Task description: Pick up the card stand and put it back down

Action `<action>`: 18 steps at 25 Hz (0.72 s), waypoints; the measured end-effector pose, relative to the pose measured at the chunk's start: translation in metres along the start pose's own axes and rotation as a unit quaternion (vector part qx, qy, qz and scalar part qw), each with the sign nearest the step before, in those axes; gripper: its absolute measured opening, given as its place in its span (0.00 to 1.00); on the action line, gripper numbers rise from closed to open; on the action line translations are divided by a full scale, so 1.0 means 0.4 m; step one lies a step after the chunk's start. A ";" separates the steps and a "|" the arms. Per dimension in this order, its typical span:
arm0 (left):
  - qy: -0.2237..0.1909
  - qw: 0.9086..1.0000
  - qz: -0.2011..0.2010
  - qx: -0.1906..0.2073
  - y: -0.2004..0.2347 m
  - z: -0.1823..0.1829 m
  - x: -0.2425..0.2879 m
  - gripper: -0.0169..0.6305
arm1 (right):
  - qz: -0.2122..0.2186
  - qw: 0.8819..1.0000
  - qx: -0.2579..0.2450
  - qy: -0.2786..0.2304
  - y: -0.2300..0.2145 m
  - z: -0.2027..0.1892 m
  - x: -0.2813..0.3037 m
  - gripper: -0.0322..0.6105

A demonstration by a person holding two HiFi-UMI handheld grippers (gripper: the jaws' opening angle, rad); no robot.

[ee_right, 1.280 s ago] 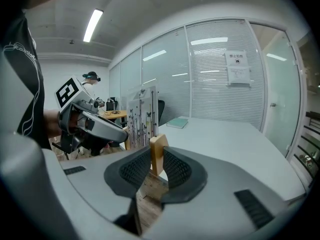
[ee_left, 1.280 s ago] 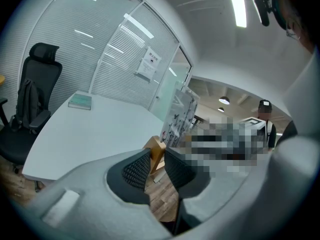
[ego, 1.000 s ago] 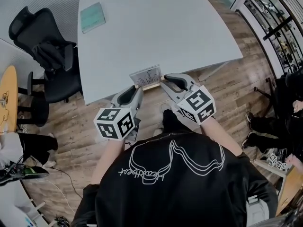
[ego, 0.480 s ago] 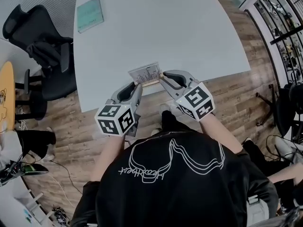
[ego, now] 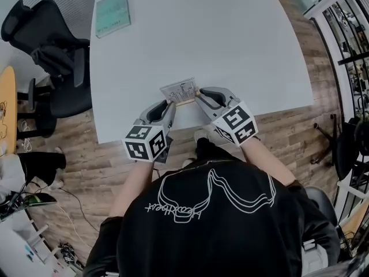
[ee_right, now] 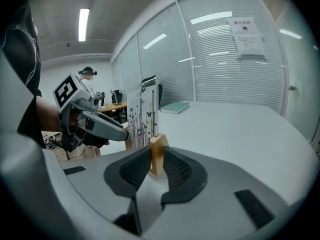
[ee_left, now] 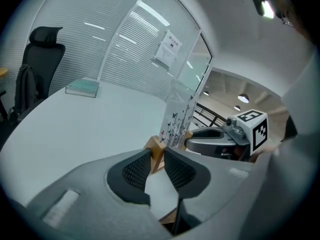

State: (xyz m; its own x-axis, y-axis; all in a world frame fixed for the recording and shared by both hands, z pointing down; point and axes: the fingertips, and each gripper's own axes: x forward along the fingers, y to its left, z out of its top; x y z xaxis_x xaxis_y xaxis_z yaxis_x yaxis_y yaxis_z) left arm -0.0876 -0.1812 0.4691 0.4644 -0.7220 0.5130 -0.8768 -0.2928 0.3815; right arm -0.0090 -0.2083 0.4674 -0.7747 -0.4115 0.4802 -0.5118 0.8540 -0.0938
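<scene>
The card stand (ego: 180, 91) is a light wooden bar holding an upright clear card printed with stems and butterflies. It is over the white table (ego: 230, 39), close to its near edge; whether it touches the top I cannot tell. My left gripper (ego: 170, 104) holds the bar's left end (ee_left: 156, 151) between its pads, jaws still closing a little. My right gripper (ego: 199, 100) grips the other end (ee_right: 158, 154). The card (ee_left: 175, 119) rises between both grippers, and each gripper view shows the other gripper across it.
A teal book (ego: 112, 14) lies at the table's far left corner. A black office chair (ego: 52, 56) stands left of the table. Metal shelving (ego: 351, 45) lines the right side. Wood floor runs under the table's near edge.
Both grippers with the stand between them now sit farther in from the table's near edge. The head view has shifted too, so more tabletop shows in front.
</scene>
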 end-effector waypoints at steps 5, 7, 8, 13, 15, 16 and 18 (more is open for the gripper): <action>0.012 1.000 0.008 -0.003 0.050 -0.013 0.055 0.17 | 0.005 1.000 0.011 0.020 -0.035 -0.033 0.059 0.18; 0.017 1.000 0.010 -0.004 0.063 -0.020 0.072 0.16 | 0.005 0.999 0.016 0.027 -0.046 -0.045 0.075 0.18; 0.019 1.000 0.011 -0.005 0.068 -0.025 0.079 0.16 | 0.006 0.999 0.019 0.030 -0.050 -0.051 0.082 0.18; 0.030 0.999 0.015 -0.001 0.085 -0.041 0.106 0.16 | 0.008 0.999 0.027 0.042 -0.065 -0.077 0.106 0.18; 0.034 0.999 0.017 0.001 0.089 -0.049 0.114 0.16 | 0.003 0.999 0.029 0.044 -0.071 -0.085 0.112 0.18; 0.036 0.999 0.020 0.000 0.092 -0.053 0.118 0.16 | 0.000 0.999 0.029 0.046 -0.072 -0.089 0.115 0.18; 0.038 0.999 0.025 -0.002 0.095 -0.059 0.121 0.16 | -0.005 0.998 0.030 0.052 -0.072 -0.098 0.119 0.18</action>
State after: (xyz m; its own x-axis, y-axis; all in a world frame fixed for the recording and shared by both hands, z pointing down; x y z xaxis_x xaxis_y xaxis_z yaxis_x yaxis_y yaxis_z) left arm -0.0954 -0.2126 0.5265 0.4279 -0.6856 0.5889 -0.8988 -0.2544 0.3570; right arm -0.0168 -0.2400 0.5271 -0.7286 -0.3824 0.5682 -0.5428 0.8284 -0.1385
